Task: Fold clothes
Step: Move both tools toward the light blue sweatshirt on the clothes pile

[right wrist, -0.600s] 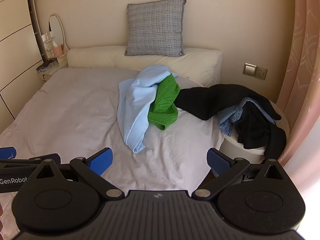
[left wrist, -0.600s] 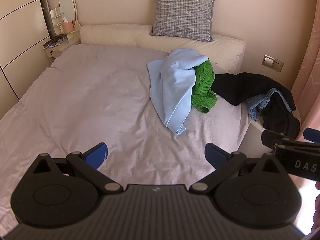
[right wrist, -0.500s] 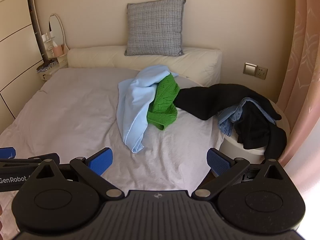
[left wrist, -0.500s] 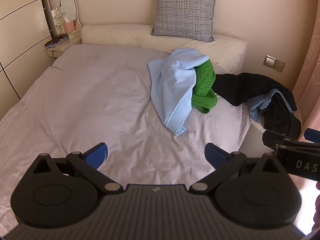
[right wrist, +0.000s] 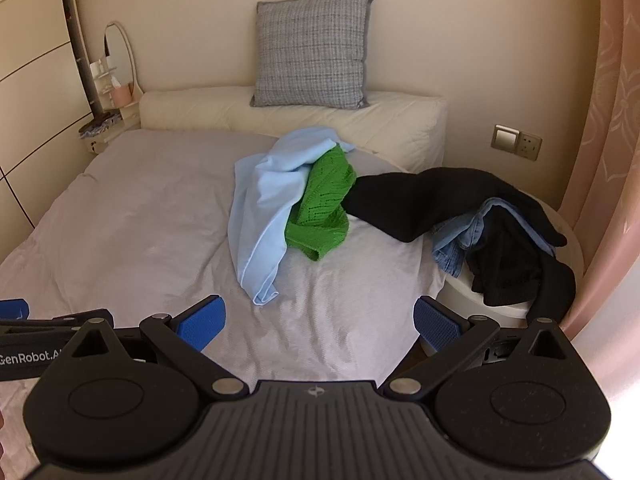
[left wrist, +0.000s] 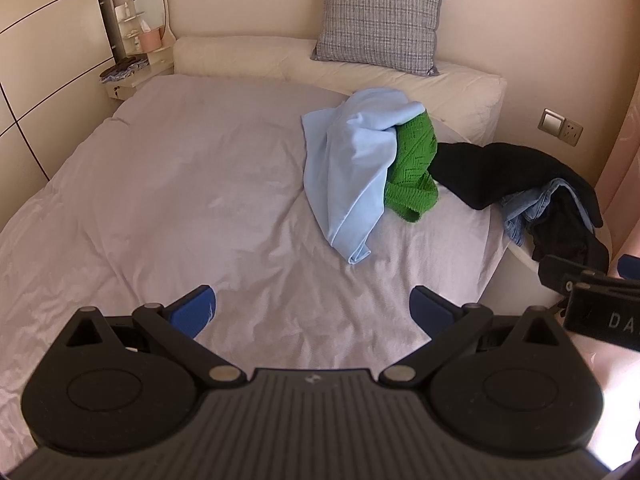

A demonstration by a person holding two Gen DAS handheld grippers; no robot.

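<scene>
I see the clothes heaped on the far right of the bed: a light blue garment draped over a green knit, with a black garment trailing right onto a round stool that carries jeans. My left gripper and right gripper hover over the near sheet, both spread wide, pinching nothing. A grey pillow leans against the far wall.

A grey checked pillow leans against the wall on the cream headboard cushion. An oval mirror stands on the bedside shelf; a wall socket sits right.
</scene>
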